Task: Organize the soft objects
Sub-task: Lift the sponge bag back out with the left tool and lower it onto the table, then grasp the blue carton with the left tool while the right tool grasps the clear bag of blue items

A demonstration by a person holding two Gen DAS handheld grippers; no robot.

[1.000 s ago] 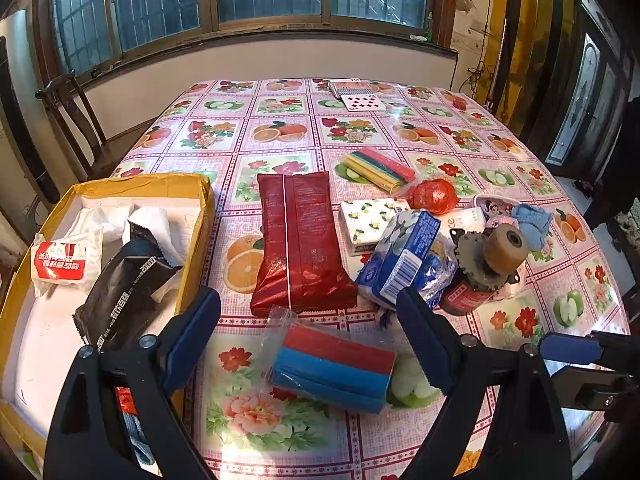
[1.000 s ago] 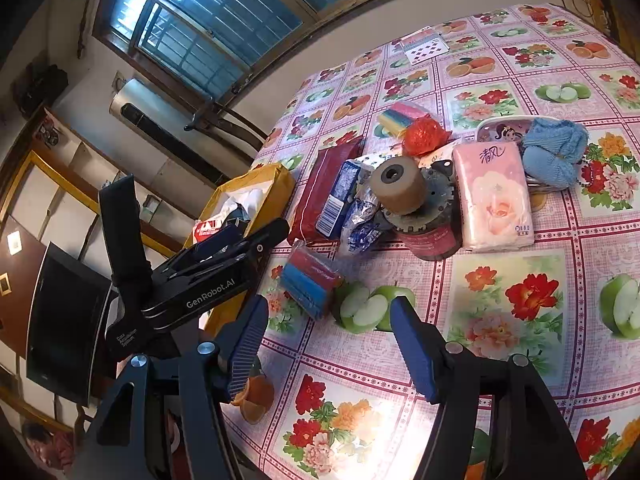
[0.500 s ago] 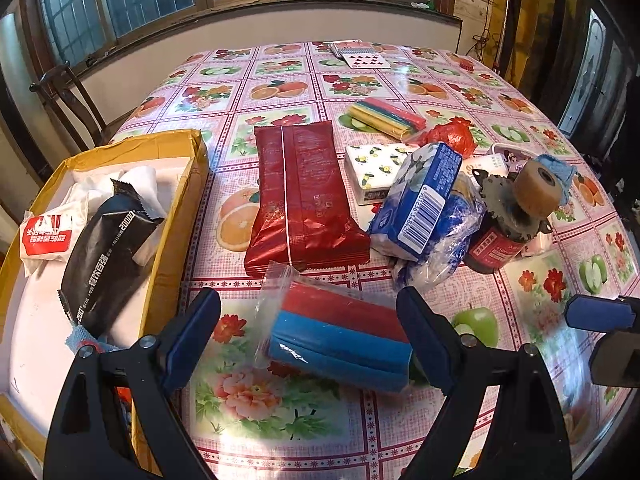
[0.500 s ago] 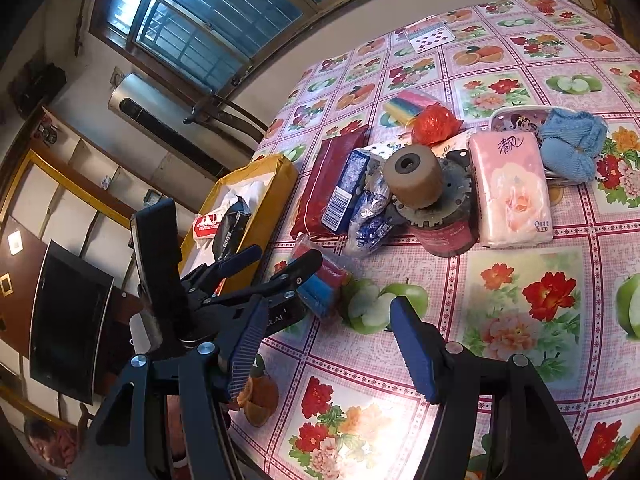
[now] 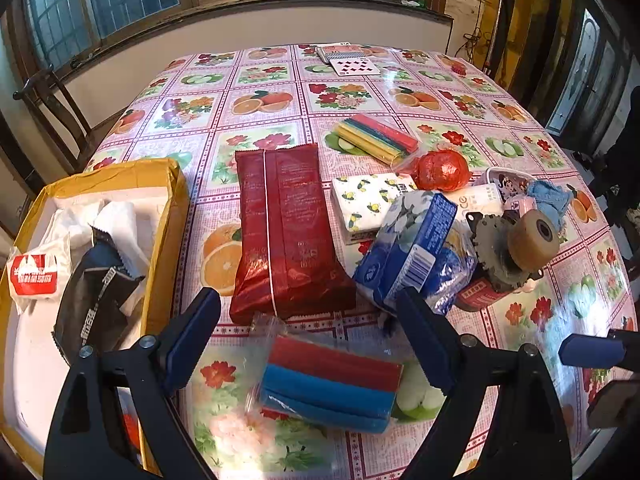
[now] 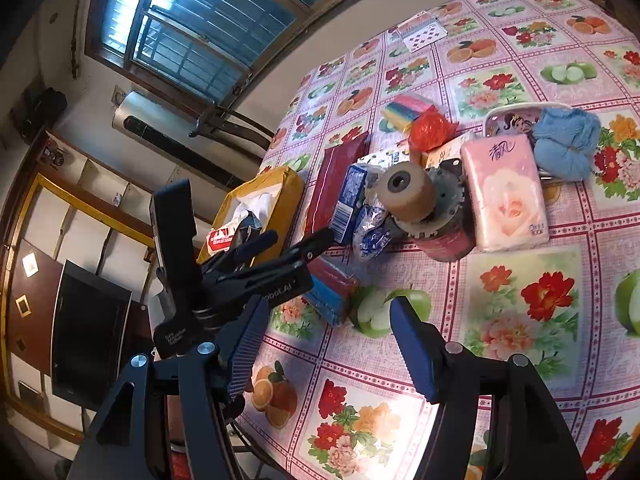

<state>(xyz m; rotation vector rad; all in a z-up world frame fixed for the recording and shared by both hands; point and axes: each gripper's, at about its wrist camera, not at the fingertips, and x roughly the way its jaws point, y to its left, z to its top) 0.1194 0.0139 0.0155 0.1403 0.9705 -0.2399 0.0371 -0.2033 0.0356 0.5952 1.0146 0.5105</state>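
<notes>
A red-and-blue sponge pack [image 5: 332,384] in clear wrap lies flat on the flowered worktop [image 5: 280,96], between the spread fingers of the left claw [image 5: 308,340], which hangs wide open above it; whether the pads touch the wrap is hard to say from this angle. Just beyond the pack lies a long red packet [image 5: 284,232], and beside that a blue tissue pack [image 5: 408,256] leans against a toothed metal part with a tan roller [image 5: 524,244]. To the left, a yellow cardboard box [image 5: 168,216] holds a black wrapper [image 5: 92,300] and a white packet with a red label [image 5: 36,276]. The right claw [image 6: 328,348] is also spread wide and empty, hovering over bare cloth near the worktop's edge. Ahead of it lie a pink tissue pack [image 6: 506,192] and a blue knitted piece [image 6: 568,140].
</notes>
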